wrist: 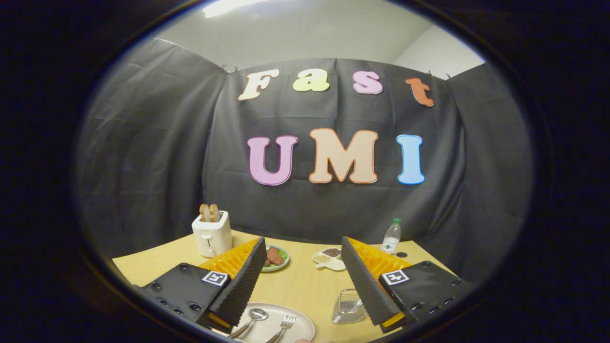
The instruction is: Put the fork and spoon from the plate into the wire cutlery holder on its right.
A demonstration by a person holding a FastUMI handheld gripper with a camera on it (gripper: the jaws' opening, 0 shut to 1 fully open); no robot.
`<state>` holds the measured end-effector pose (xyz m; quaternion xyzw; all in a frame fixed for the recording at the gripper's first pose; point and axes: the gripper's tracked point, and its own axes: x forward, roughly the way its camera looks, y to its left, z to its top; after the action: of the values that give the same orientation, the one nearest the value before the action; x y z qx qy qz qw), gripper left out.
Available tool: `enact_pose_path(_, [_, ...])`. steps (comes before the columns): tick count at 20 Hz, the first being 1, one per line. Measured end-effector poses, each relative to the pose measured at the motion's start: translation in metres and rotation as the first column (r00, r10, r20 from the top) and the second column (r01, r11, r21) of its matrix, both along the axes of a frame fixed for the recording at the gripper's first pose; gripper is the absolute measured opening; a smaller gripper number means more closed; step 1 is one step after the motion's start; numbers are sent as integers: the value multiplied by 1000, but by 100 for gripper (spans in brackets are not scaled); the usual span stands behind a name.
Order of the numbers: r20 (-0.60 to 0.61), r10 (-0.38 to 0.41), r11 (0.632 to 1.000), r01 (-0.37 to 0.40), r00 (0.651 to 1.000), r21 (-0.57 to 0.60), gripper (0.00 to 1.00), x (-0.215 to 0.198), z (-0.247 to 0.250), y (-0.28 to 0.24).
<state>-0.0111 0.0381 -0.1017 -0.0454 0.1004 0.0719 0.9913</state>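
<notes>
A white plate (pixel 300 327) lies on the wooden table low between my fingers. On it rest a metal spoon (pixel 252 318) on the left and a metal fork (pixel 285 325) on the right, bowl and tines pointing away from me. The wire cutlery holder (pixel 349 306) stands to the right of the plate, close to my right finger, with nothing visible in it. My gripper (pixel 304 267) hovers above the table, open wide, nothing between its fingers.
Farther back on the table stand a white toaster (pixel 212 234) with bread slices, a green plate (pixel 277 258) with brown food, a white divided dish (pixel 330 258) with grains, and a small water bottle (pixel 391 237). The dark cloth wall closes the back.
</notes>
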Motion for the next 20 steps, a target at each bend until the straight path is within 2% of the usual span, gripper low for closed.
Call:
enact_pose_path(10, [-226, -2, 1000, -4, 974, -26, 100, -16, -83, -2])
enact_pose_path(20, [-463, 4, 997, -39, 886, -66, 100, -42, -173, 0])
